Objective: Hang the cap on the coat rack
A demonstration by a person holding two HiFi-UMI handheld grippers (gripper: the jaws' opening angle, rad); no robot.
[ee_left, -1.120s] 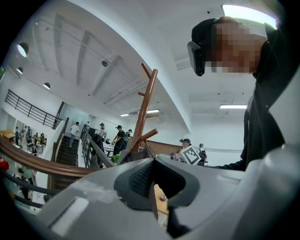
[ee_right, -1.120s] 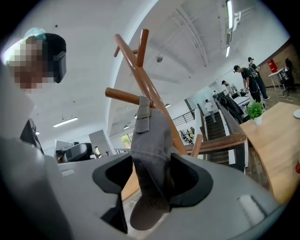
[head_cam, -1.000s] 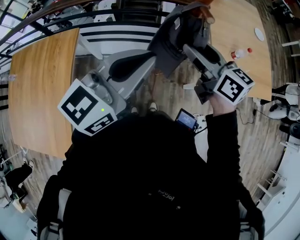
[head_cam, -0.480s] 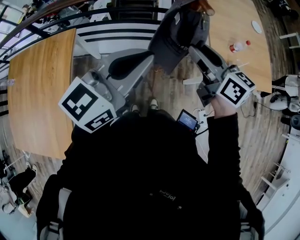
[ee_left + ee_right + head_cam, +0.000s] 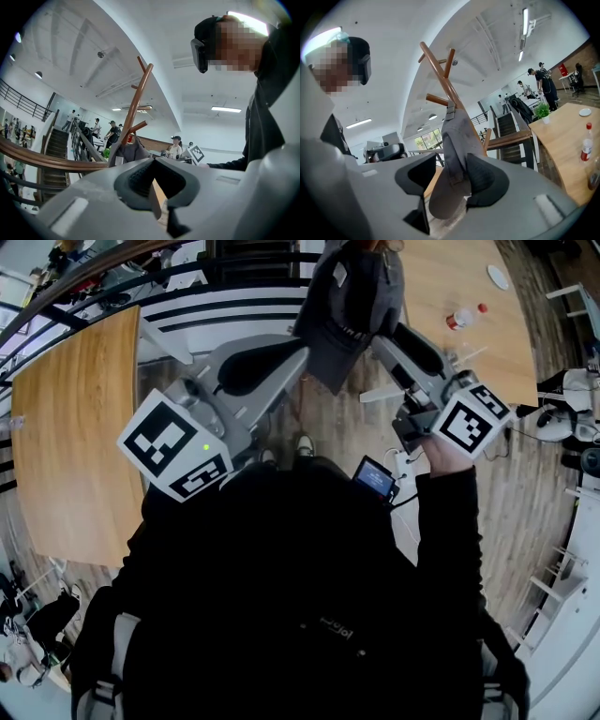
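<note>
Cap: I see the dark grey cap (image 5: 352,296) at 12 o'clock in the head view. It hangs on the coat rack (image 5: 440,79) with its brim pointing down.

Coat rack: The brown wooden pole stands upright ahead of both grippers, with pegs slanting up off it. In the left gripper view it rises toward 11 o'clock, and the cap sits low on it.

Right gripper: My right gripper (image 5: 384,334) is at 2 o'clock in the head view. Its jaws are apart and have just been opening. The cap's brim hangs between them, lying against the pad on the 3 o'clock side and clear of the other pad.

Left gripper: My left gripper (image 5: 302,351) is at 10 o'clock in the head view. Its jaws are closed with nothing between them, and the tips are near the cap's 9 o'clock edge.

Counter: The wooden counter (image 5: 441,287) at 1 o'clock carries a red-capped bottle (image 5: 464,317) and a white plate (image 5: 499,277).
</note>
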